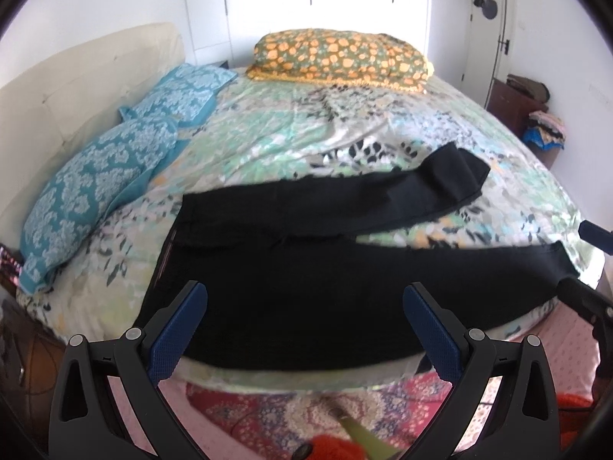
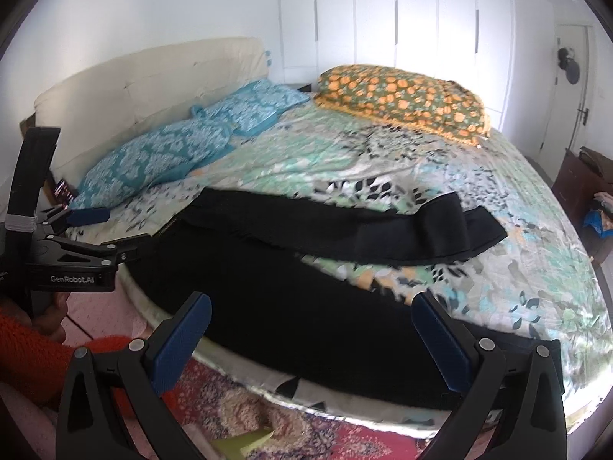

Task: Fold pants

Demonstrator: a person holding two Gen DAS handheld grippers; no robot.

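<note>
Pants: black fabric pants spread on your floral bed, far leg seemingly folded back.
Left hand-held gripper: spread, empty.
Right hand-held gripper: spread, empty.

One pants, two blue pillows, one floral pillow.

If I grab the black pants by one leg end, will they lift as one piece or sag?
The black pants will probably sag: they lie limp on the bedspread, and the far leg is already doubled over at its end. They look thin, so likely light. The near leg overhangs the bed edge and may slide off when tugged.
</note>
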